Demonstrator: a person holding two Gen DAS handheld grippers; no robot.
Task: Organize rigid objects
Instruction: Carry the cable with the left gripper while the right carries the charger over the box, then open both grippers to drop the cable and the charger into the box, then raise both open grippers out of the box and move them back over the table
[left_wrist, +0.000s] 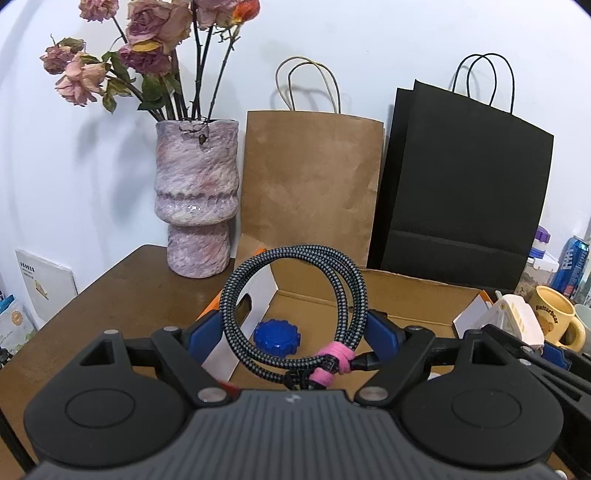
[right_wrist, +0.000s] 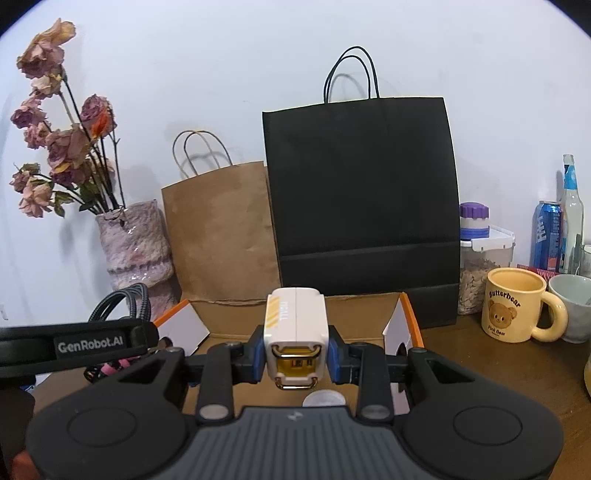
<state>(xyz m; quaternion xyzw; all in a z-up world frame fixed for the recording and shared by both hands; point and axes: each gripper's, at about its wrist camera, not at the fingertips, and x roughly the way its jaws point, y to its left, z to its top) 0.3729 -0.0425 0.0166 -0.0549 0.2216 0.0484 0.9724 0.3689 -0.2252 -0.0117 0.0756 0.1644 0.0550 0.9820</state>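
while the left gripper (left_wrist: 295, 328) clasped the coiled cable (left_wrist: 295, 314), the right gripper (right_wrist: 296, 356) pinched the charger (right_wrist: 296, 325). both hovered over the cardboard box (right_wrist: 236, 317), so lowering and releasing looked next.

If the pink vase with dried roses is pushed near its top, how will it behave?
The vase probably tips easily: its foot is narrower than its body, and long rose stems rise high. It looks glazed, so likely slippery and breakable.

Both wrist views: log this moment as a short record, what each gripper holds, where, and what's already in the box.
left gripper: shut on coiled braided cable with pink tie
right gripper: shut on white charger
position: both over open cardboard box
in box: blue round lid
backdrop: vase, brown bag, black bag
beside box: yellow mug
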